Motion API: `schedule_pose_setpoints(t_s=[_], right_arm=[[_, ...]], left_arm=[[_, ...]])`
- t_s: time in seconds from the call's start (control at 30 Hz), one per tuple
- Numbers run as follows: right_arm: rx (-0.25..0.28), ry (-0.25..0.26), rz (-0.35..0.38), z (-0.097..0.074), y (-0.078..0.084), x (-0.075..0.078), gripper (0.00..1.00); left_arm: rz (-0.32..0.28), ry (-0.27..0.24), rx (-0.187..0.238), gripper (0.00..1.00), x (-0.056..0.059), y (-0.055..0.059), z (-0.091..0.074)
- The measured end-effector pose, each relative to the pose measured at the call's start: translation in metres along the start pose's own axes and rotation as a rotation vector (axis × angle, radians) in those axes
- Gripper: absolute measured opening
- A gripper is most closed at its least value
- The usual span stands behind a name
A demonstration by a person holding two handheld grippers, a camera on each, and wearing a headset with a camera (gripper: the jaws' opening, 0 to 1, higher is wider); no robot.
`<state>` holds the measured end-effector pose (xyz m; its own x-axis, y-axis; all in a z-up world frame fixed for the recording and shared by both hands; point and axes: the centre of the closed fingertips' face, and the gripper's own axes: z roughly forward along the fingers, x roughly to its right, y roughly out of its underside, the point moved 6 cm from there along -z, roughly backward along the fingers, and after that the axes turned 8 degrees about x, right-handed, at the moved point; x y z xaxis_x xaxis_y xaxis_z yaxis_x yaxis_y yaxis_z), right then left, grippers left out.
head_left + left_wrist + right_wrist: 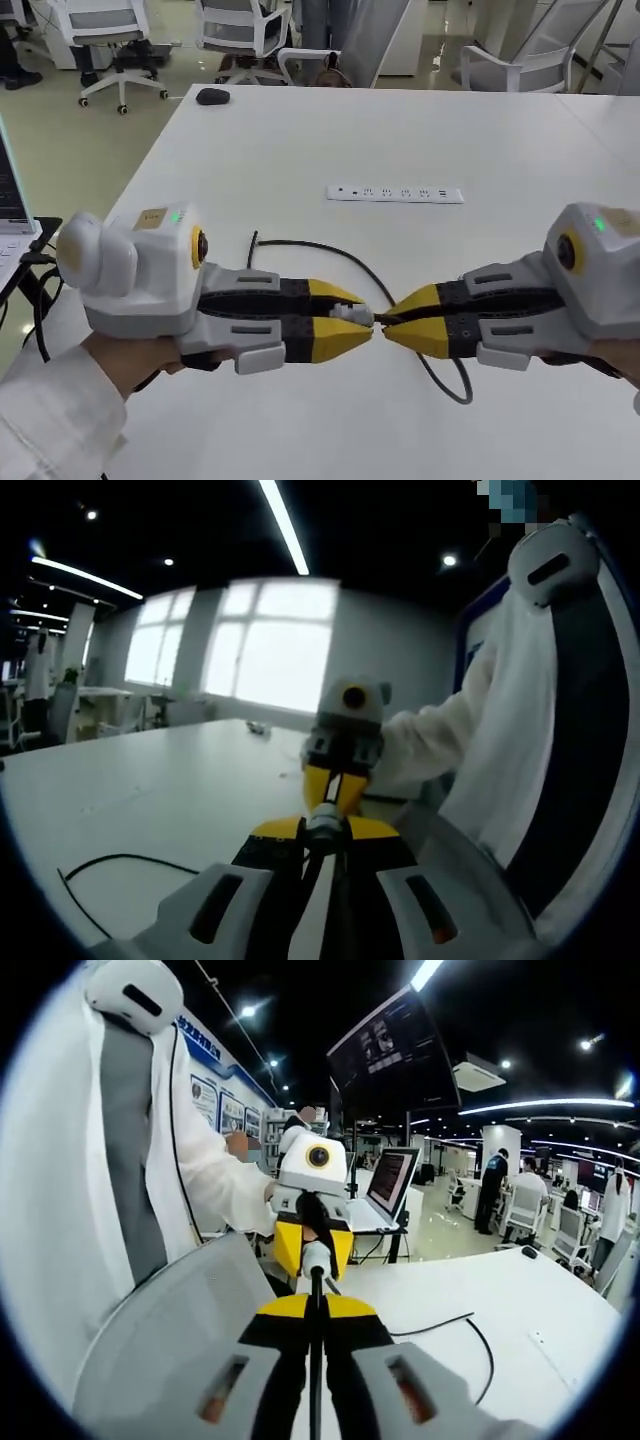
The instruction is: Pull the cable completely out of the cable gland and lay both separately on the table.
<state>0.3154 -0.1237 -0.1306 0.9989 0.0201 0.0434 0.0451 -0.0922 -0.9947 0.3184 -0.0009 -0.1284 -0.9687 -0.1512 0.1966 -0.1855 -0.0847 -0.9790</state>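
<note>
Low in the head view the two tools meet tip to tip above the white tabletop (300, 140). The left hand-held gripper (362, 318) comes in from the lower left with its yellow jaws clenched on the small white cable gland (352, 314). The right hand-held gripper (392, 322) comes in from the lower right, its jaws pinched tight on the black cable (330, 250) just beside the gland. A short dark stretch of cable bridges the small gap between the two sets of tips, so the cable sits in the gland.

The rest of the cable lies on the tabletop; one run curves away from the tips toward the middle left of the frame, and another loops out below the right tool at the lower right. A white power strip (394, 193) lies flat near the centre, well apart from the tools; a dark mouse (212, 96) rests near the far edge at the upper left; office chairs (112, 35) stand along the top of the frame. A white sleeve (50, 415) shows at the lower left corner.
</note>
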Motion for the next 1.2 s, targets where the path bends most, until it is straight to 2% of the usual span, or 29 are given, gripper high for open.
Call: schedule_pose_setpoints(t_s=[0.47, 0.87, 1.1, 1.2], right_arm=[[-0.122, 0.008, -0.003, -0.017, 0.035, 0.001, 0.02], [-0.176, 0.024, 0.013, -0.033, 0.055, 0.002, 0.02], [-0.188, 0.041, 0.027, -0.035, 0.058, 0.002, 0.02], [-0.186, 0.057, 0.031, -0.035, 0.056, 0.004, 0.03]], left_arm=[[-0.010, -0.022, -0.041, 0.16, -0.001, 0.013, -0.007], [-0.023, -0.034, -0.045, 0.16, -0.002, 0.015, -0.012], [-0.029, -0.038, -0.064, 0.16, -0.002, 0.017, -0.010], [-0.033, -0.039, -0.053, 0.16, -0.002, 0.016, -0.010]])
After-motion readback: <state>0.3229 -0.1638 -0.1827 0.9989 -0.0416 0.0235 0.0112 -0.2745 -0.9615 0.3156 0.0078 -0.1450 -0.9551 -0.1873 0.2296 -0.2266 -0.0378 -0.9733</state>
